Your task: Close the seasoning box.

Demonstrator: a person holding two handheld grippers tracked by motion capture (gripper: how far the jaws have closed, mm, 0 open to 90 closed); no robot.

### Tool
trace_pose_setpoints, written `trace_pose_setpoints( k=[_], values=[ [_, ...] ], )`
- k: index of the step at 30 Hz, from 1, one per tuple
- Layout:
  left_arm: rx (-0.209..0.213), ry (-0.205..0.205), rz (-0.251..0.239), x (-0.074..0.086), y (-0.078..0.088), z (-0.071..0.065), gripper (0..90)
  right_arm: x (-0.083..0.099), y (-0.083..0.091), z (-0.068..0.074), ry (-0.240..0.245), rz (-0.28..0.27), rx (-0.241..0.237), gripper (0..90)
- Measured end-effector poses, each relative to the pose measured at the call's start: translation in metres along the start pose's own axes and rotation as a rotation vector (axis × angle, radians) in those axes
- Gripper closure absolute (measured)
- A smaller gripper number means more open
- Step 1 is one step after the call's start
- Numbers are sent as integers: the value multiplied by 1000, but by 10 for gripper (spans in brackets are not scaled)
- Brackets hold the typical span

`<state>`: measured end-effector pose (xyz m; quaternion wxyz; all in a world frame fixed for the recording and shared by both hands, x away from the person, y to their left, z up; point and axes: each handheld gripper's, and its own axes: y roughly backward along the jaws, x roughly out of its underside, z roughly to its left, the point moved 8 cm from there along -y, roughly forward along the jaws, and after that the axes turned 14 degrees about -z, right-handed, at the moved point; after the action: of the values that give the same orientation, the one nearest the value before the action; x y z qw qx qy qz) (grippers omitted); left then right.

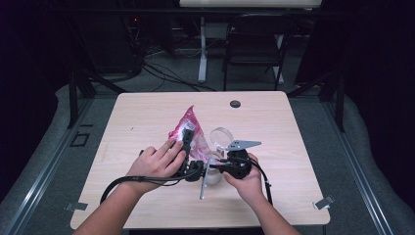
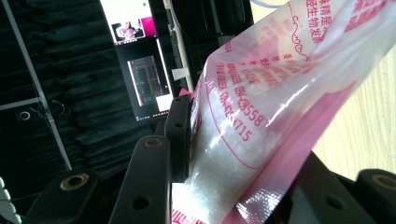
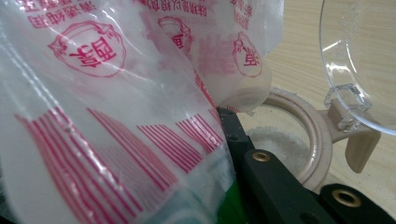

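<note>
Left gripper (image 2: 224, 186) first: its black jaws are clamped on the pink-and-clear plastic bag (image 2: 275, 107), the left jaw pressed flat against the film, white grains packed inside the bag right between the jaws. From above, the left gripper (image 1: 187, 139) points toward twelve o'clock with the bag (image 1: 188, 128) rising from it, the bag's peak at about twelve o'clock from the jaws and its lower end sloping toward four o'clock.

Over to the right gripper (image 1: 215, 164): it comes in from three o'clock, jaws closed on the bag's lower end (image 3: 116, 116), the film bunched against the one jaw that shows in its own view. Whether the pads bite hard there is hidden by the plastic.

Just past that jaw, at about two o'clock, sits the jar (image 3: 299, 140) with a beige rim, white grains inside, the bag's corner hanging over its mouth. Its clear lid (image 3: 359, 60) stands flipped up on a hinge at one o'clock. Everything rests on the pale wooden table (image 1: 274, 122).
</note>
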<state>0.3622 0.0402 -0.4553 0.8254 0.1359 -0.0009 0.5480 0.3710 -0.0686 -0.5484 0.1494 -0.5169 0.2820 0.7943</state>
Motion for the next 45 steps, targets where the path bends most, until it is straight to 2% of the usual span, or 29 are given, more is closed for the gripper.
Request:
trace_pose_setpoints(
  k=[11,18,35,42,44,45],
  values=[
    [-5,8,-11,-2,-1,-1,676,1,-1,-1,1,4,6,900],
    [16,2,-7,0,-1,-4,717,2,-1,0,11,9,8,900],
    [5,-6,-11,-2,0,-2,722,1,0,-1,16,9,8,900],
    [17,26,-8,2,1,-7,743,2,0,-1,25,14,18,900],
    [22,53,-9,3,1,-10,747,2,0,-1,33,17,22,900],
    [15,51,-7,4,2,-9,749,2,-1,0,34,17,25,900]
  ],
)
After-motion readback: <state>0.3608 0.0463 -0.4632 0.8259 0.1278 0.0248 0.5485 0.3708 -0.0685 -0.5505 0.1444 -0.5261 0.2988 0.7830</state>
